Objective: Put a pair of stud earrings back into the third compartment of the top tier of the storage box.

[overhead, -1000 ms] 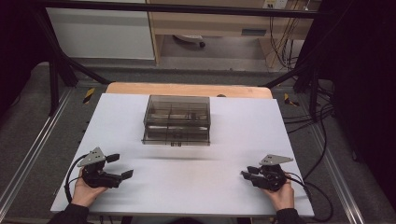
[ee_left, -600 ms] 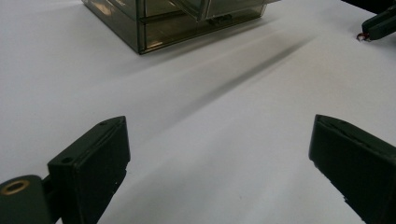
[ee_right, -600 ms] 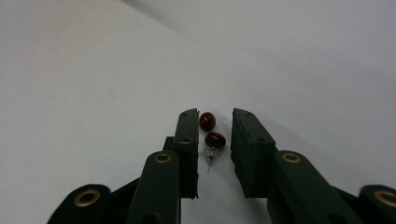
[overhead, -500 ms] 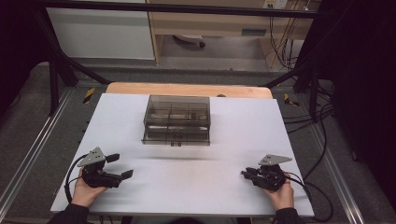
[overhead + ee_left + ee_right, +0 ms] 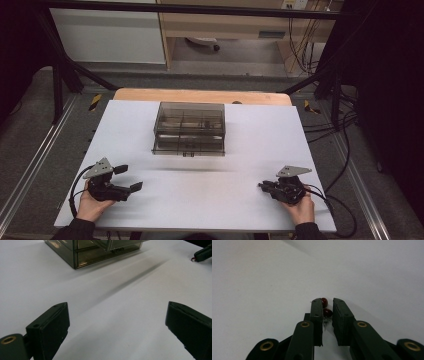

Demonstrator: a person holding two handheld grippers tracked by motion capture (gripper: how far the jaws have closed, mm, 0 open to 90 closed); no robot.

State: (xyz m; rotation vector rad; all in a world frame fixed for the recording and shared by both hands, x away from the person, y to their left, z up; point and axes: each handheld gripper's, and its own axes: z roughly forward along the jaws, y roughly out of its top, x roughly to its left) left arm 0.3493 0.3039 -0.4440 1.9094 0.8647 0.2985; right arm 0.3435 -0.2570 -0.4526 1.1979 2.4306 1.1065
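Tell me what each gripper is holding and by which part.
The right gripper pinches a small item with two red beads and a thin wire, gripped at the beads. The left gripper is open and empty.

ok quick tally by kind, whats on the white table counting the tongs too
tongs: 2, left tongs and right tongs
smoky clear drawer box: 1
small red beads between the right jaws: 2
total: 5

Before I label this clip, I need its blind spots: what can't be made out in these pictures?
- Small red item between the right gripper fingers: partly hidden by them, right gripper view; a speck in the high view.
- Organizer box contents: smoky walls, too small, high view.
- Same box, left gripper view: cut off by the top edge.
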